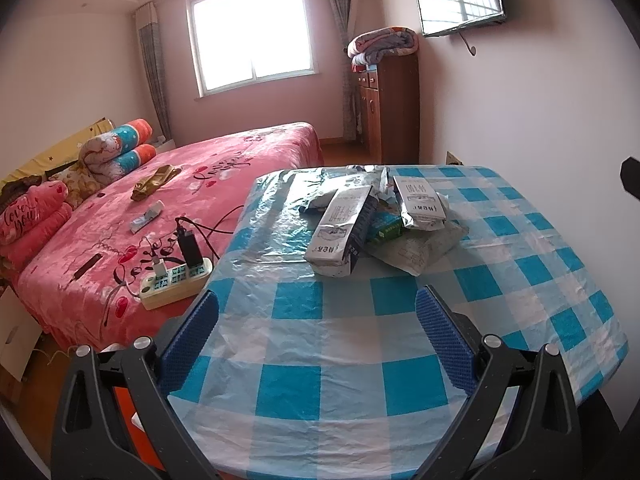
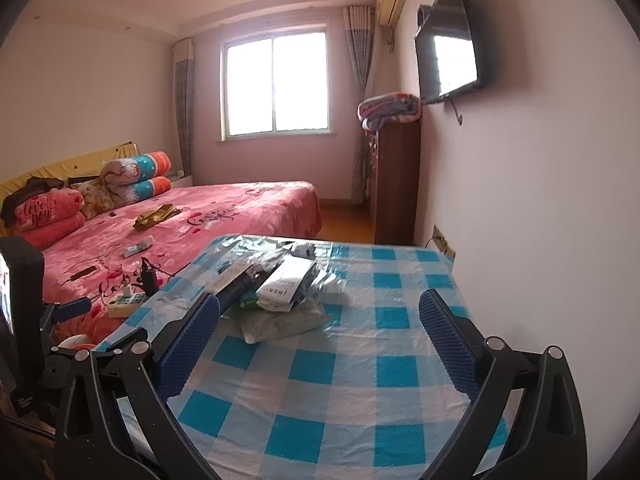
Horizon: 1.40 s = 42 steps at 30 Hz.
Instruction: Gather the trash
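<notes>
— Claw on the left (image 1: 316, 316): how does it stand?

— Fingers spread wide apart, nothing between them. It hangs over the near part of the worktop (image 1: 520, 288), above the blue-and-white checked cover.

— And the right claw (image 2: 320, 320)?

— Likewise agape and empty, over the same worktop, a little nearer the wall. Its left blue pad (image 2: 192, 340) stands in front of the near corner of the trash.

— Where is the trash?

— In a heap (image 1: 372, 224) on the far half of the worktop, well apart from both claws. One flattened silver-grey carton (image 1: 340, 232) lies tilted on top toward the bed side; a second carton (image 1: 422, 202) lies beside it, toward the wall. A green wrapper (image 1: 384, 230) shows between them, and a pale printed plastic bag (image 1: 420, 248) lies under the lot. More crumpled packaging sits behind, too small to tell what.

— What else is near?

— A bed with a pink blanket (image 1: 240, 168) beside the worktop, and on it a power strip (image 1: 176, 280) with chargers plugged in. A dark television (image 2: 448, 52) hangs on the wall.
</notes>
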{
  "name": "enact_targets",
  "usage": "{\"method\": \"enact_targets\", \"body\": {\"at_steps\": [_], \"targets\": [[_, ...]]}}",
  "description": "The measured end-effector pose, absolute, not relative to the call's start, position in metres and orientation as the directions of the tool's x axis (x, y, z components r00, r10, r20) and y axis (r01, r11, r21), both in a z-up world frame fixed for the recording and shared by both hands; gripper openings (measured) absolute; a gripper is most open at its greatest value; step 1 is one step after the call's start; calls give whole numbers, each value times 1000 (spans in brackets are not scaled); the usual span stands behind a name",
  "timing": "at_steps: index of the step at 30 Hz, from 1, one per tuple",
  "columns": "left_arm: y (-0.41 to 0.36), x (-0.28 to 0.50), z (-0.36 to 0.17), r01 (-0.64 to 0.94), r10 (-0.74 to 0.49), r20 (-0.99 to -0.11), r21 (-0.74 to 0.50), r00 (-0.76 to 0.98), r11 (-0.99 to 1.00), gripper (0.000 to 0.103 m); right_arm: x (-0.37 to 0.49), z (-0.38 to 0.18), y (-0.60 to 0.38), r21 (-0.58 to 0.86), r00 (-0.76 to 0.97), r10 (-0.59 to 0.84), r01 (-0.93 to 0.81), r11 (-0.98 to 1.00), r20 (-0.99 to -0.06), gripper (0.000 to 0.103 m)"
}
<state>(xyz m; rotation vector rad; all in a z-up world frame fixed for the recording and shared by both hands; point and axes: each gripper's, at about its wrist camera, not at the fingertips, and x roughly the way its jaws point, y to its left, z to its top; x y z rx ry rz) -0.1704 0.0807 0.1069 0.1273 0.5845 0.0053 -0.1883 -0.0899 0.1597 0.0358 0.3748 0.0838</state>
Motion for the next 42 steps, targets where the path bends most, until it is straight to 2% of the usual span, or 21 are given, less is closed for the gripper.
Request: {"method": "enact_targets", "body": {"at_steps": [17,22,28,32,37,42], "targets": [[84,-152,85,38,49,-600,131,798,991,99,-159,122,-85,112,862,160,-121,986,-482,98],[101,-125,80,52,-21,-653,27,757,998,99,-142,90,-87,147,809,183,-120,982,-558,98],[122,-62,102,57,-118,-670,-112,733,992,99,-130,71,-93,160,788,186,-113,981,-587,98],[121,13,127,64,-179,-674,-192,717,979,99,-118,62,-99,173,782,191,-108,979,-593,98],[90,114,131,54,-151,-730,-154,667,987,99,-101,48,-108,211,757,222,-114,971,-615,98],[53,211,115,29,-56,-788,-49,613,998,99,-89,42,-119,239,739,246,-118,964,-627,98]]}}
